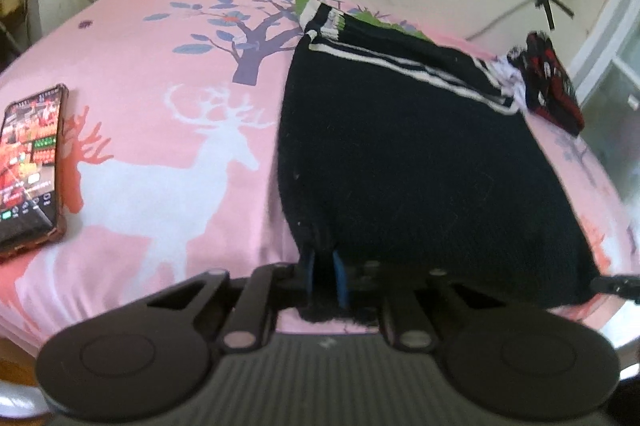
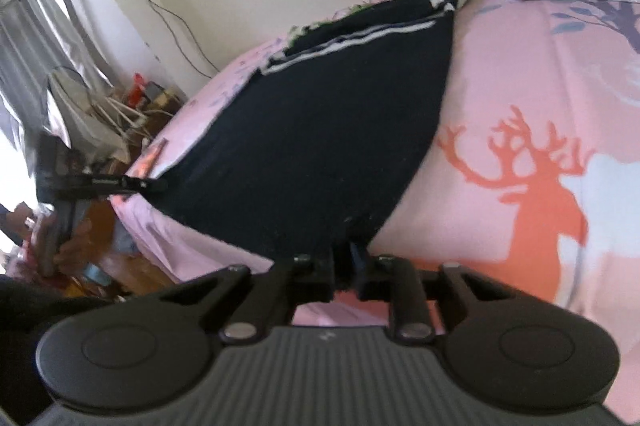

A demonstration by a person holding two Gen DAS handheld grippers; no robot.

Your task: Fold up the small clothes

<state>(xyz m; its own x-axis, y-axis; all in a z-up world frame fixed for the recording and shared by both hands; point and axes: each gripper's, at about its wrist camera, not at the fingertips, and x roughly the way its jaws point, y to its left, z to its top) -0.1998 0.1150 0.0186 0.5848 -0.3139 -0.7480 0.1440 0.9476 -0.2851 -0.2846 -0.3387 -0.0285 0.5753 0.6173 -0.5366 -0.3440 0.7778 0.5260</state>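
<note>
The left gripper [image 1: 323, 276] is pinching one near corner of the dark knit garment [image 1: 400, 154]. The right gripper [image 2: 343, 266] is clamping the other corner on the pink bed [image 2: 500, 74].

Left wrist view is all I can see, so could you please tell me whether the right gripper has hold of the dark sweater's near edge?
Observer: Yes. In the right wrist view the right gripper is shut on the near hem of the dark sweater, with the knit pinched between its fingers.
Operator: Thank you. How does my left gripper look from that side?
Observer: The left gripper comes in from the side and is clamped on the hem's other corner, right at the edge of the bed, so both near corners are held.
</note>
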